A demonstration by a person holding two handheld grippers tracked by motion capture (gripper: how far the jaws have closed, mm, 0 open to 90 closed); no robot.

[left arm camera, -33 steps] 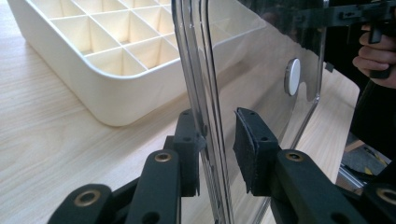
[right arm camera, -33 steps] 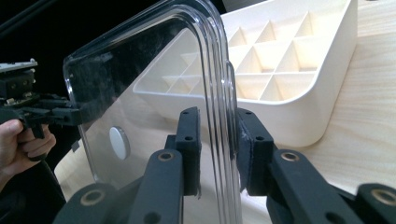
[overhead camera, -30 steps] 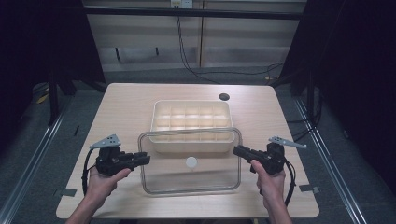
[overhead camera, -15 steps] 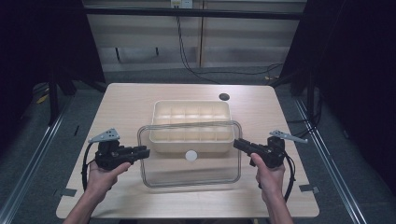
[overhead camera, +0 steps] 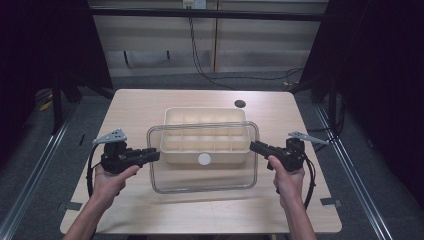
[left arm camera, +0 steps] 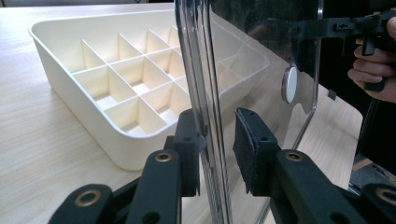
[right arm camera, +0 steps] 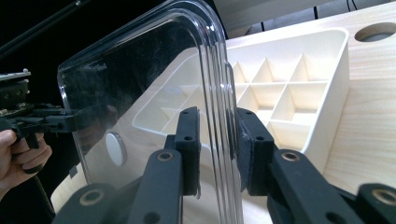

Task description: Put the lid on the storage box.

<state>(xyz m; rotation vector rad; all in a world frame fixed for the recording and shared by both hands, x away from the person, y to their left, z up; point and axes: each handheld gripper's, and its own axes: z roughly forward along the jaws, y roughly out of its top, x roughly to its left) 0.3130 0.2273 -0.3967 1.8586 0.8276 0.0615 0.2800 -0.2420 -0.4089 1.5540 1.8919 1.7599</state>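
Note:
A clear plastic lid (overhead camera: 202, 176) with a white round knob (overhead camera: 204, 159) hangs level above the table, its far edge overlapping the cream compartment tray (overhead camera: 205, 116). My left gripper (overhead camera: 155, 154) is shut on the lid's left rim and my right gripper (overhead camera: 253, 146) is shut on its right rim. In the left gripper view the jaws (left arm camera: 217, 135) pinch the rim of the lid (left arm camera: 261, 56) with the tray (left arm camera: 70, 60) behind. In the right gripper view the jaws (right arm camera: 218, 135) clamp the lid (right arm camera: 154, 79) beside the tray (right arm camera: 327, 93).
The wooden table (overhead camera: 150, 107) has a round dark hole (overhead camera: 240, 104) at the back right of the tray. Grey tape marks sit near the front corners (overhead camera: 70, 205). Metal rails run along the floor on both sides.
Both hands have carried the lid up and away from the front edge, so it now overlaps more of the tray. The tray has not moved.

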